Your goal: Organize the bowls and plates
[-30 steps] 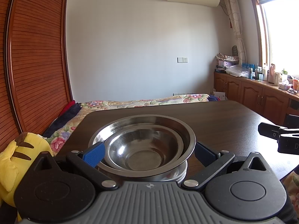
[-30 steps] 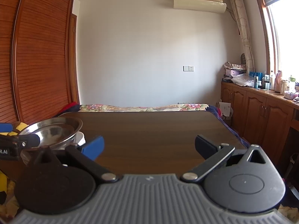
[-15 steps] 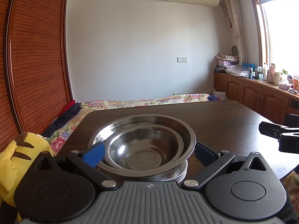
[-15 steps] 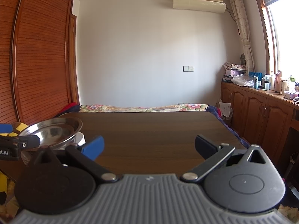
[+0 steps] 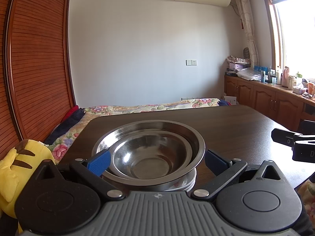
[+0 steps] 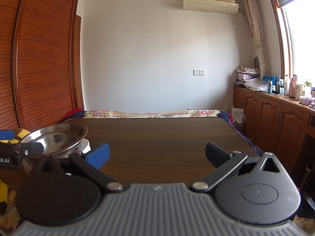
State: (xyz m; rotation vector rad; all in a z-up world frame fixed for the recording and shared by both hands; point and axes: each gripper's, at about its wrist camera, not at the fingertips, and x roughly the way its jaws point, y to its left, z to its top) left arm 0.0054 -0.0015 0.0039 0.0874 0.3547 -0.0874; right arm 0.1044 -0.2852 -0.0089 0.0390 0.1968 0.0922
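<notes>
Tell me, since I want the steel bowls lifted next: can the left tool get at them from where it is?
Probably yes. The left tool is open with its fingers on either side of the nested steel bowls, which sit on white plates on the table. Nothing stands between them.

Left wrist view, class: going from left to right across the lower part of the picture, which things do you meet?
Yellow plush toy → stacked steel bowls → dark table → right gripper.
</notes>
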